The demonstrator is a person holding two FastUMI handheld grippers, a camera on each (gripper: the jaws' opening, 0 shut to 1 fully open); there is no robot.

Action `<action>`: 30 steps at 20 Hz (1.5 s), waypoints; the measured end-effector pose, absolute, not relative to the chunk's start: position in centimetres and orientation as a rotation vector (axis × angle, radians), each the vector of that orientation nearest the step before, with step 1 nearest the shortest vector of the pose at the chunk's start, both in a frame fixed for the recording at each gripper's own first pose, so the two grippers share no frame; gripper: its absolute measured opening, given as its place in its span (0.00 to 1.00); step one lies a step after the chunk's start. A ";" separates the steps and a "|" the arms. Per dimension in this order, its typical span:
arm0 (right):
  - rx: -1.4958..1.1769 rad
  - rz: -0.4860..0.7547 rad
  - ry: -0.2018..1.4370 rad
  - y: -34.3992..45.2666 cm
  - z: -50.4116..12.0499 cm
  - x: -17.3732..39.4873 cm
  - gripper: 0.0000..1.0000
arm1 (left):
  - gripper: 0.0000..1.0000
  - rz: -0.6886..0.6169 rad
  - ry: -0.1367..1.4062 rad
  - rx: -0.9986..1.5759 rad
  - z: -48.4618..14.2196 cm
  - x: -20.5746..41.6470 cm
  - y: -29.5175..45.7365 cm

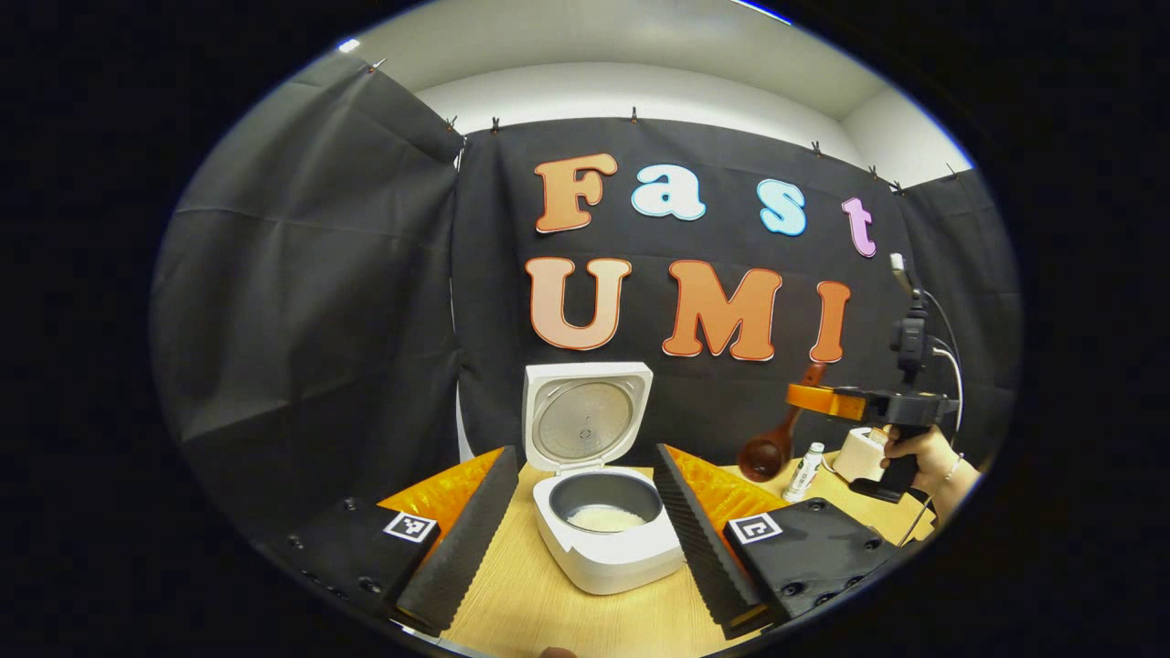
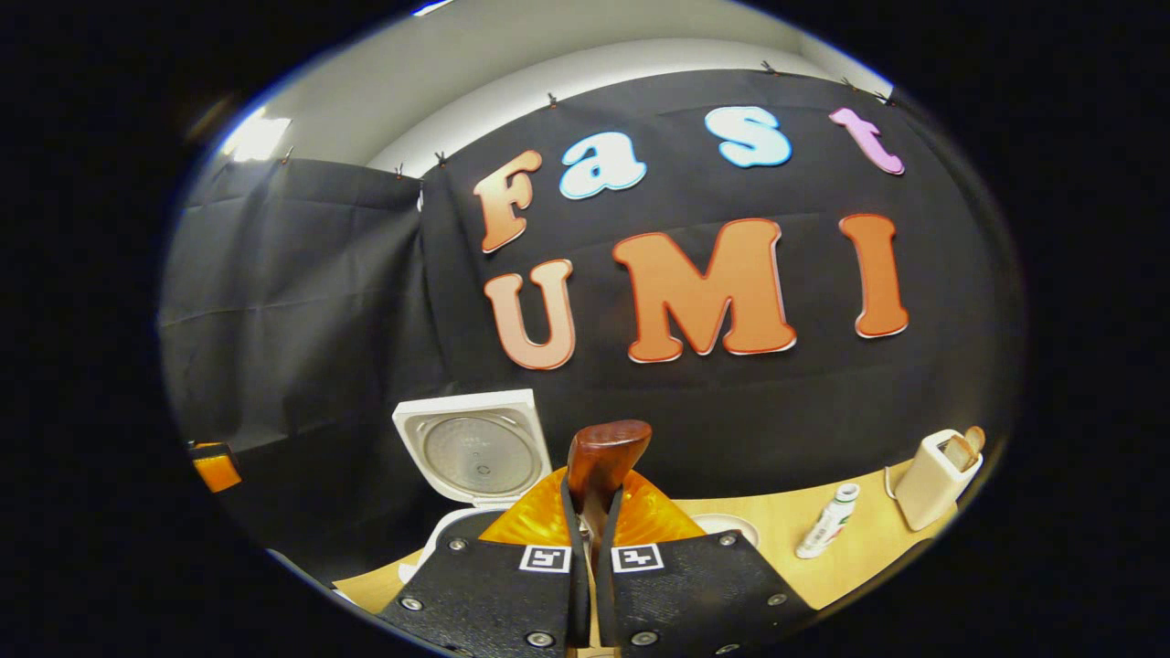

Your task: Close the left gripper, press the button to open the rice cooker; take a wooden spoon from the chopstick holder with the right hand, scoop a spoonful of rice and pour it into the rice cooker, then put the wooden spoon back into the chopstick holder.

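R claw [image 2: 592, 525] pinching wooden spoon [image 2: 603, 461] | L claw [image 1: 585, 512] spread | rice cooker [image 1: 608, 539] lid up

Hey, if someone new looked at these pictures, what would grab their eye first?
The white rice cooker stands open on the wooden table, lid up, white rice in its dark pot. To its right, the right gripper holds a brown wooden spoon aloft, bowl down.

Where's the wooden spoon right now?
The wooden spoon is clamped in the right gripper, held in the air right of the open rice cooker, bowl end hanging down, in the left gripper view.
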State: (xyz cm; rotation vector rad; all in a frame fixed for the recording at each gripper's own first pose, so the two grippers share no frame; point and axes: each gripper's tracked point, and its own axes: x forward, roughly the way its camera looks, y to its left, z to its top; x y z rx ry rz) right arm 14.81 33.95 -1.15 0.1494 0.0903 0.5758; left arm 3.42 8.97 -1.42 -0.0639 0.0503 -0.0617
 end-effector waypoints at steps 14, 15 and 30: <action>0.162 0.251 0.255 12.1 -11.5 10.0 0.02 | 1.00 -0.053 0.026 -0.039 0.3 5.3 7.3; 0.165 0.235 0.275 11.0 -12.7 9.5 0.02 | 1.00 -0.053 0.026 -0.039 0.3 5.5 7.0; 0.306 0.193 0.526 8.0 -26.3 8.9 0.02 | 1.00 0.039 0.025 0.039 1.1 7.6 3.3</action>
